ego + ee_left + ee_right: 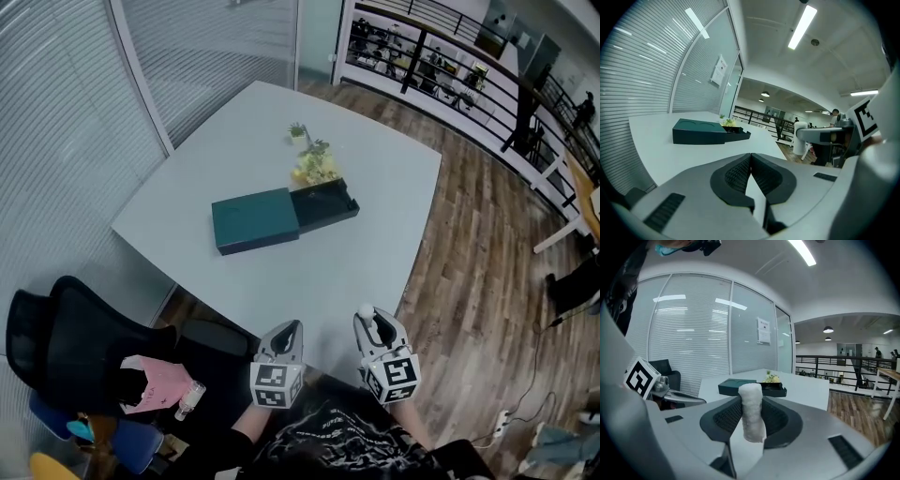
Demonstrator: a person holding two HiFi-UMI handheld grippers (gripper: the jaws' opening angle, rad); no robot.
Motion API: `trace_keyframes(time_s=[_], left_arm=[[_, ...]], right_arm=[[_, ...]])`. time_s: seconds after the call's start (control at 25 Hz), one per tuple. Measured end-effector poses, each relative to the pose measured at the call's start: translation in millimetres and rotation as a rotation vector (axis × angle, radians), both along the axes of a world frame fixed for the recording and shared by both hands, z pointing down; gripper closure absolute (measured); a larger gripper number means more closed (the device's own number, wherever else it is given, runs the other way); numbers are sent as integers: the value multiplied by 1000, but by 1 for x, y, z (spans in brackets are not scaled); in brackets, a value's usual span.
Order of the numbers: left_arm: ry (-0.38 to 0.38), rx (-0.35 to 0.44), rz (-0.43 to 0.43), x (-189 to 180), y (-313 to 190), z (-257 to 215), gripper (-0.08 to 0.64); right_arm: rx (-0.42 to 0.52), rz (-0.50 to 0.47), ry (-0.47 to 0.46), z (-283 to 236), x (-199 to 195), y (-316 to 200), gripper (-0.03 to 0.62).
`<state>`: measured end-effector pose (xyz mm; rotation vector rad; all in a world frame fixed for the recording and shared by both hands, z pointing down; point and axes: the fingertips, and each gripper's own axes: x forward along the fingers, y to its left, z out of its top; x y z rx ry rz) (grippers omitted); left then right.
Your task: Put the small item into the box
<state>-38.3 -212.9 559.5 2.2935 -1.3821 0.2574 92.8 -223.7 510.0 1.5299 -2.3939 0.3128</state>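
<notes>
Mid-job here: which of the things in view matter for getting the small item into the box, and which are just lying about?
In the job: white roll clamped in the right gripper; dark green box, its black tray showing open.

Lying about: small plant beside the tray; black office chair; pink packet on it; left gripper, shut and empty.

This is looking like an office: glass walls with blinds point(56, 122) are closing in the room, a black swivel chair point(70, 342) is standing by a pale table point(394, 178), strip lights point(802, 26) are glowing overhead, a notice point(763, 330) is hanging on the glass, and a black railing point(427, 47) is edging the wooden floor point(478, 262).
</notes>
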Motion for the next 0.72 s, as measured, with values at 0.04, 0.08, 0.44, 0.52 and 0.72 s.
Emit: trace_keyframes(time_s=[0.04, 0.08, 0.44, 0.52, 0.72], left_arm=[[0, -1, -5, 0, -1, 0, 541], [0, -3, -10, 0, -2, -1, 541], [-15, -23, -41, -1, -9, 3, 541], [-22, -27, -48, -3, -9, 5, 541], [-31, -56, -88, -15, -11, 15, 541]], right_arm=[[16, -4, -7, -7, 2, -5, 457], [31, -6, -18, -15, 4, -10, 457], [100, -63, -24, -63, 10, -76, 457], [107, -99, 14, -68, 4, -93, 457], [137, -162, 73, -81, -6, -130, 457]])
